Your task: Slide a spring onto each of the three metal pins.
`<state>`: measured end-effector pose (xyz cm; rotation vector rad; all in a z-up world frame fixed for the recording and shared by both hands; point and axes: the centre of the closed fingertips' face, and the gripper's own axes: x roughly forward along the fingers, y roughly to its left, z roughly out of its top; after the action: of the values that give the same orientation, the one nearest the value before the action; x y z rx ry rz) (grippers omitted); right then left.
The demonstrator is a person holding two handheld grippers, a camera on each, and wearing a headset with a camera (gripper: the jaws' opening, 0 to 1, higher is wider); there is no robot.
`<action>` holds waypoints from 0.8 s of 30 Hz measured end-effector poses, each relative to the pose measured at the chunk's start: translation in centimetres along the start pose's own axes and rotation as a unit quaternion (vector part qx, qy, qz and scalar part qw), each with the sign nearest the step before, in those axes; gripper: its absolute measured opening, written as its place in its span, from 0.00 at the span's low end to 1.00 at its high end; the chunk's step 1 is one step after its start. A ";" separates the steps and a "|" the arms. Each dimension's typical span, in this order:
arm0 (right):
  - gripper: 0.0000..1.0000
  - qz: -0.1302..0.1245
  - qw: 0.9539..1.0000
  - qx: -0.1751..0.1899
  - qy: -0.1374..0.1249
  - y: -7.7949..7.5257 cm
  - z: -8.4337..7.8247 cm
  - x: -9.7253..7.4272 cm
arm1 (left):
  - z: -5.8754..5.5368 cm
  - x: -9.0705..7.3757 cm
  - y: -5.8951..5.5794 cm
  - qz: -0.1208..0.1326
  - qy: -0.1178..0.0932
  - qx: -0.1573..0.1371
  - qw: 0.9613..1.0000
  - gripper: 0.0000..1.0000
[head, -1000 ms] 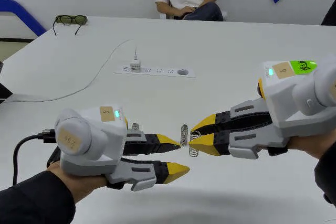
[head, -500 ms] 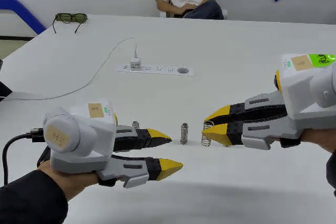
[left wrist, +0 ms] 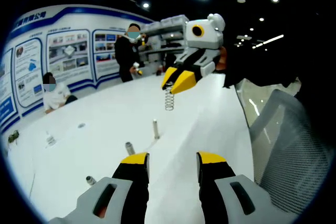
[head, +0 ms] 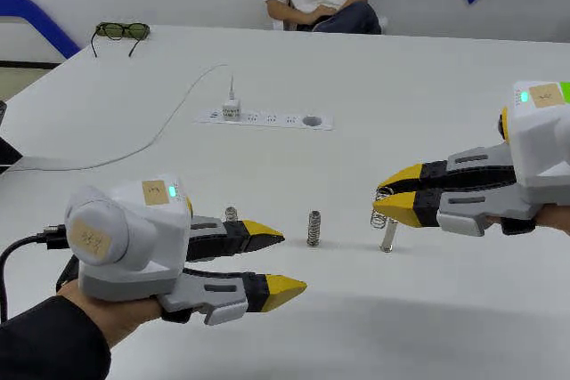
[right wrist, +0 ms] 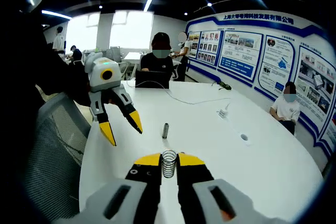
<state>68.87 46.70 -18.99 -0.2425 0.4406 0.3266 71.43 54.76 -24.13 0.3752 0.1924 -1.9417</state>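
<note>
Head view: right claw [head: 378,195] has swung right, off middle pin [head: 313,228] (spring already on), clamped on spring [head: 380,212], now just above bare pin [head: 389,237]. Left claw [head: 294,262] apart, idle near left pin [head: 231,214]. Likely last pin: lower spring.

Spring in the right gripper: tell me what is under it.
A bare metal pin stands on the white table below the spring, with a clear gap in the left gripper view. The right gripper covers the spring's upper end.
</note>
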 end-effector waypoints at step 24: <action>0.12 -0.071 0.997 0.037 0.015 -4.8 -3.5 0.0 | -0.4 0.0 0.1 0.004 0.004 -0.006 1.000 0.39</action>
<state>69.26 41.24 -21.24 -0.2059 0.4619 0.1673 71.54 54.82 -24.48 0.3750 0.2078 -1.9313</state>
